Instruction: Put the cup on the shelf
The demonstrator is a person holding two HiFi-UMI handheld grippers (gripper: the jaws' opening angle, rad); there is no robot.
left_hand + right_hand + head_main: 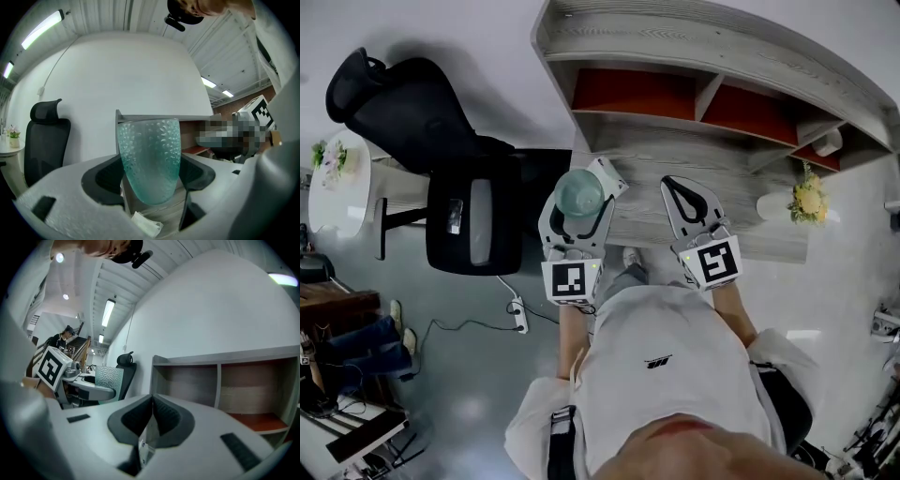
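A pale green dimpled glass cup [579, 194] stands upright between the jaws of my left gripper [582, 201], which is shut on it, above the left part of the desk top. In the left gripper view the cup [150, 158] fills the middle, held by the dark pads of the left gripper [151, 174]. My right gripper [683, 191] is shut with nothing in it, over the desk to the right of the cup; its jaws meet in the right gripper view [152, 411]. The grey shelf unit [712, 70] with red-backed compartments stands just beyond both grippers.
A black office chair [441, 159] stands left of the desk [637, 225]. A white vase with yellow flowers [797, 202] sits at the desk's right end, and a white cup [828, 142] lies in the right compartment. A round white table [337, 183] is far left.
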